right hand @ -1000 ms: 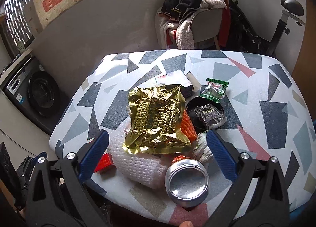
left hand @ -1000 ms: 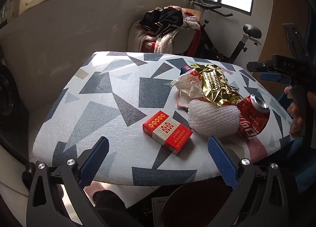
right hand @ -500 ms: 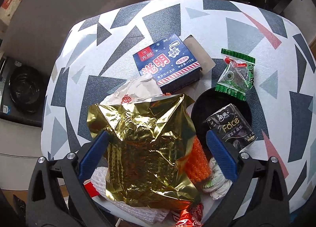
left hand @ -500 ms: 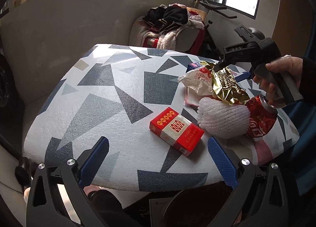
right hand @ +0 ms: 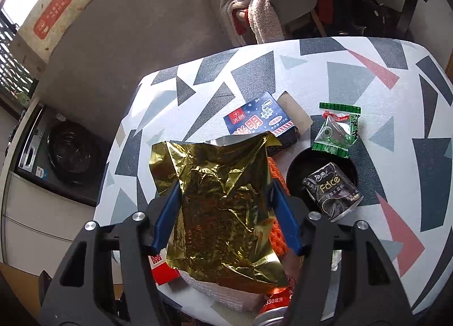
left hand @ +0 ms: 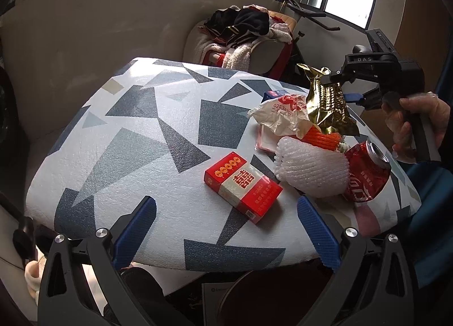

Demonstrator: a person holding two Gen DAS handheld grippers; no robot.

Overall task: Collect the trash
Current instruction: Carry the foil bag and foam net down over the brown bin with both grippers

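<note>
1. On the patterned table (left hand: 158,139), the gold foil bag (right hand: 226,201) is our landmark: it sits on top of the trash heap at the near right edge, seen from the left wrist camera.
2. Our right gripper (right hand: 225,217) is around that bag with its jaws closing. The blue pads look like they're right at the bag's two side edges, and in the left view the bag already stands up a bit, so we'd call it a grip just forming.
3. Our left gripper (left hand: 226,229) hangs wide open over the near table edge, nothing between the jaws. The red cigarette pack (left hand: 243,185) lies just beyond it, well left of the gold bag.
4. Under and beside the bag: orange foam netting (left hand: 322,139), a white foam fruit sleeve (left hand: 311,170), a crumpled white wrapper (left hand: 279,116) and a red cola can (left hand: 365,176) lying nearest us.
5. Beyond the bag: a blue carton (right hand: 260,125). To its right, a green snack packet (right hand: 337,133) and a black Face pack (right hand: 331,193) in a black dish (right hand: 297,167).
6. Tip for this step: foil is slippery and crumples, so we'd squeeze till it folds firmly, then lift straight up so the netting underneath doesn't drag along or knock the can.
</note>
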